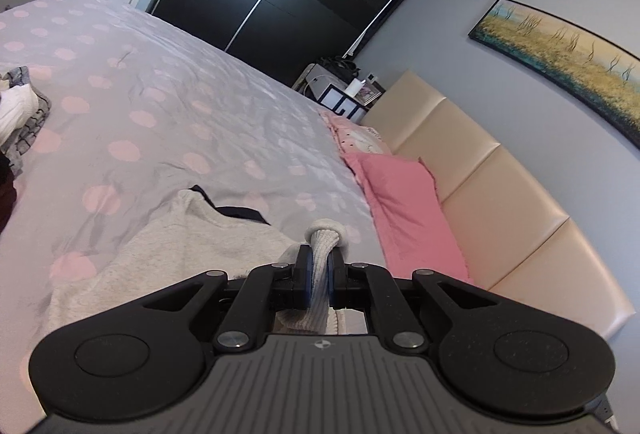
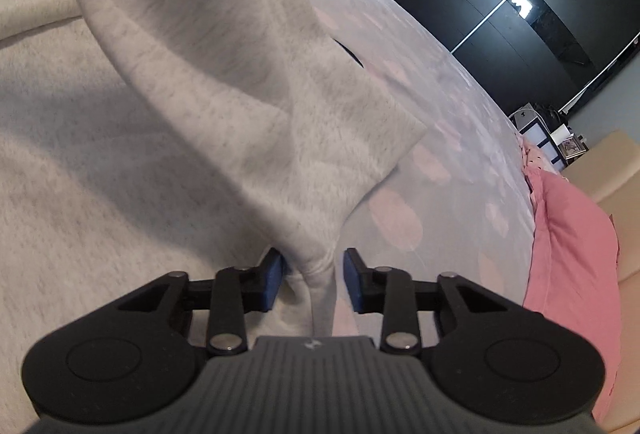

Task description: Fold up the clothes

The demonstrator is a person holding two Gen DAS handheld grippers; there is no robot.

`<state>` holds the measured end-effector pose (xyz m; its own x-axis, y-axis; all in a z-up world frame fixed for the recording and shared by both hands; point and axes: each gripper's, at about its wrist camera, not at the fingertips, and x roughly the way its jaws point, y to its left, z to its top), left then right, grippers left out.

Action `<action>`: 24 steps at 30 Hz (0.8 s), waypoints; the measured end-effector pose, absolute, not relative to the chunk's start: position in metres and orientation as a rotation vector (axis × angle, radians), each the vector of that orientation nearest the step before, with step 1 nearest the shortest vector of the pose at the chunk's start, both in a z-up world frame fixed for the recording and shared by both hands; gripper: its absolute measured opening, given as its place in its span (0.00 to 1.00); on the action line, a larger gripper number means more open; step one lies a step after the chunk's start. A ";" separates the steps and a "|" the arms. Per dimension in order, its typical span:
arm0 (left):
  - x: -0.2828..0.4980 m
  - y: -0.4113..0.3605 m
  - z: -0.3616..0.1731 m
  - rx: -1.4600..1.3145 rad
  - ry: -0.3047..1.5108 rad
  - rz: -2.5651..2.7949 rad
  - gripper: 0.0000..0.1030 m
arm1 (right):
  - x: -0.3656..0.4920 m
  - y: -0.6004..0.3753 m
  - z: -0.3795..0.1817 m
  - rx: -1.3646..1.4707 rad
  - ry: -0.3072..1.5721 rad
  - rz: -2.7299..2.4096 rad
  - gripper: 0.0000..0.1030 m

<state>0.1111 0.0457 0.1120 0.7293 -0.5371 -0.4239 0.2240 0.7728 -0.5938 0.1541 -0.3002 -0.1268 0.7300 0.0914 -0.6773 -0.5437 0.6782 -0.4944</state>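
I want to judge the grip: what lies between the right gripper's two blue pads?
In the right wrist view, a bunched fold of the grey sweatshirt runs between the right gripper pads, which stand apart, not yet clamped.

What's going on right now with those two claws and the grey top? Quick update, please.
Left gripper shut on grey sweatshirt cuff. Right gripper open, a fold between its pads. Sweatshirt on the dotted bedspread. Nothing blocking.

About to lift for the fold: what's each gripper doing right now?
Left gripper: shut on the ribbed cuff of the light grey fleece sweatshirt.
Right gripper: open, pads either side of a sweatshirt fold, not clamped.
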 end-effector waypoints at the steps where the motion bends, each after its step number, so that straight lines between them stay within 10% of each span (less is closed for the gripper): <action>1: 0.110 0.046 0.113 -0.545 0.619 -0.443 0.05 | 0.158 -0.302 -0.124 -0.731 0.674 0.380 0.20; 11: 0.079 0.017 0.041 -0.645 0.934 -0.532 0.05 | 0.229 -0.449 -0.114 0.407 0.897 0.128 0.16; 24: 0.004 -0.087 -0.144 -0.742 1.655 -0.699 0.03 | 0.227 -0.438 -0.131 0.453 0.933 0.048 0.16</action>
